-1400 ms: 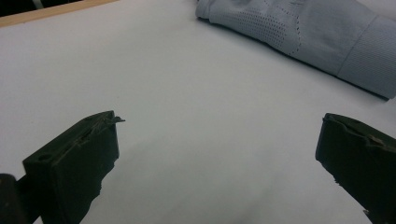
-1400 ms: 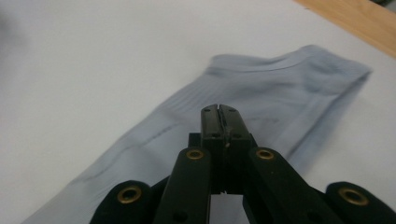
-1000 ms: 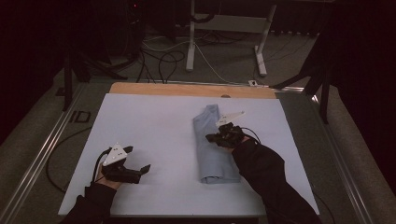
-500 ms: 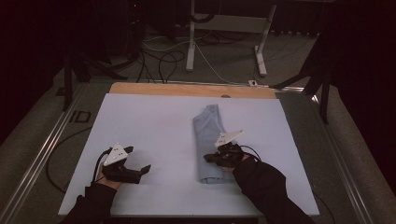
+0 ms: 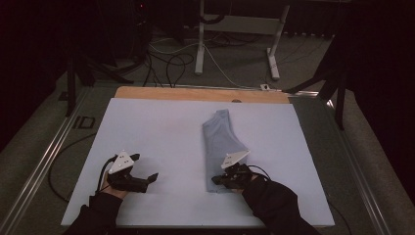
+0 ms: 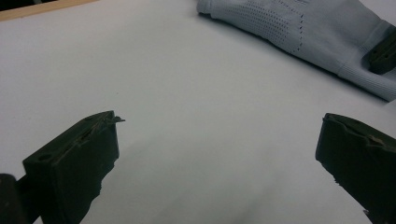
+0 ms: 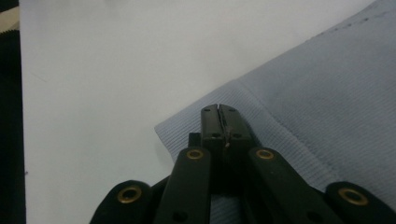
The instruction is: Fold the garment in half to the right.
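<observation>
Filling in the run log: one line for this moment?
left gripper: open, resting on table | right gripper: shut, at near hem of folded blue garment | grip on cloth: unclear

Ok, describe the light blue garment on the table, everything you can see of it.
The light blue garment is a folded knit piece, lying flat as a long narrow strip on the white table, right of centre. It looks like soft fabric with a ribbed hem band, stitched seams and a panel of small perforations. The right gripper sits at its near corner with jaws shut; whether they pinch the hem cannot be told. The left gripper stands open, apart from it.
</observation>
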